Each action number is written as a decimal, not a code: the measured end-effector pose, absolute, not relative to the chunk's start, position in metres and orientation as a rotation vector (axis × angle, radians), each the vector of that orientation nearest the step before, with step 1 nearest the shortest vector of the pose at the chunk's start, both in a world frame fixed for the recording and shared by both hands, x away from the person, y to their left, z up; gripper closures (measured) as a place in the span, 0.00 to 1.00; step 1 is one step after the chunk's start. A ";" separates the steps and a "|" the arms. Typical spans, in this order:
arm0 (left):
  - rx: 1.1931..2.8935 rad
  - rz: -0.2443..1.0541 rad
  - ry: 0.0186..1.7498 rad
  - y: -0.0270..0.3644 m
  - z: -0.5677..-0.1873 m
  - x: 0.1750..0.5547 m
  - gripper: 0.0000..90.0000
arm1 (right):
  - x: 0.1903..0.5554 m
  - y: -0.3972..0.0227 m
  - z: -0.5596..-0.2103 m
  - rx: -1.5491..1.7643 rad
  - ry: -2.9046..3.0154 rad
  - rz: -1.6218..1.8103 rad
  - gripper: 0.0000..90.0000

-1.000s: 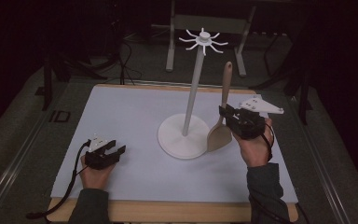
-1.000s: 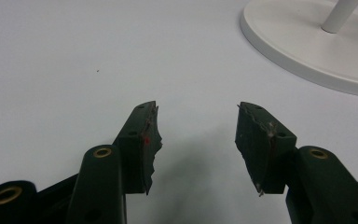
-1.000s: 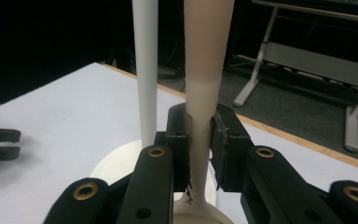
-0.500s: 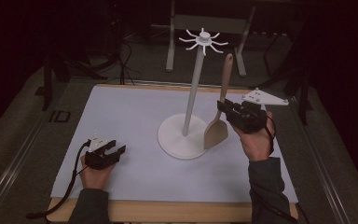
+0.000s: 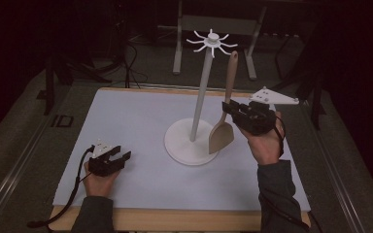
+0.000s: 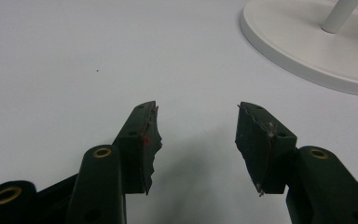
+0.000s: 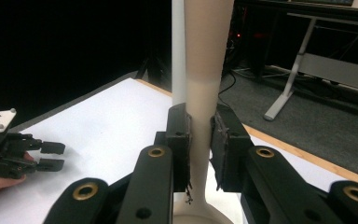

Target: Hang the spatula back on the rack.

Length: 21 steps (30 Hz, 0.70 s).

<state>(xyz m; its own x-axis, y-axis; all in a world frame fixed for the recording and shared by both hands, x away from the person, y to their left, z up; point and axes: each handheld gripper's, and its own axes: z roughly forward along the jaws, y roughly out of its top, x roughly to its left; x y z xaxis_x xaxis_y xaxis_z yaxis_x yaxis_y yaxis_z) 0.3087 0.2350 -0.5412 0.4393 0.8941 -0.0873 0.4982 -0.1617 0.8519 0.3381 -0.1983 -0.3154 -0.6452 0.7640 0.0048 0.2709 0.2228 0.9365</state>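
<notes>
I have the wooden spatula (image 5: 225, 108) clamped in the right gripper (image 5: 235, 111), jaws pressed on its handle just above where the neck widens into the blade; in the right gripper view the handle (image 7: 206, 70) runs straight up between the two pads. Its long axis stands nearly upright, blade down and hanging over the edge of the white stand's round base (image 5: 180, 148), the handle's tip up close beside the ring of hooks (image 5: 212, 41) at the top of the pole (image 5: 201, 92). That is the relation I am steering by: the hooks lie up and toward the pole from the handle's end, so I judge the spatula must rise and shift in toward the pole to hang from one; whether the handle has a hole I cannot tell. None of the hooks carries anything. My left gripper (image 5: 110, 160) rests on the white mat (image 5: 136, 111) well apart from the stand, jaws spread with nothing between them, so the right hand is the nearer one.
</notes>
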 end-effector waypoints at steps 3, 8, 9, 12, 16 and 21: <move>1.813 0.565 1.190 0.235 -0.541 0.309 0.54 | 0.341 -0.197 -0.314 0.957 2.053 1.420 0.87; 1.812 0.565 1.189 0.235 -0.541 0.309 0.54 | 0.345 -0.195 -0.315 0.974 2.074 1.426 0.87; 1.813 0.566 1.188 0.235 -0.541 0.309 0.54 | 0.345 -0.194 -0.315 0.972 2.077 1.426 0.87; 1.813 0.566 1.188 0.235 -0.541 0.309 0.54 | 0.348 -0.193 -0.315 0.973 2.085 1.426 0.87; 1.812 0.566 1.189 0.235 -0.541 0.309 0.54 | 0.350 -0.189 -0.316 0.977 2.096 1.425 0.87; 1.811 0.565 1.189 0.235 -0.541 0.309 0.54 | 0.353 -0.186 -0.319 0.978 2.103 1.431 0.87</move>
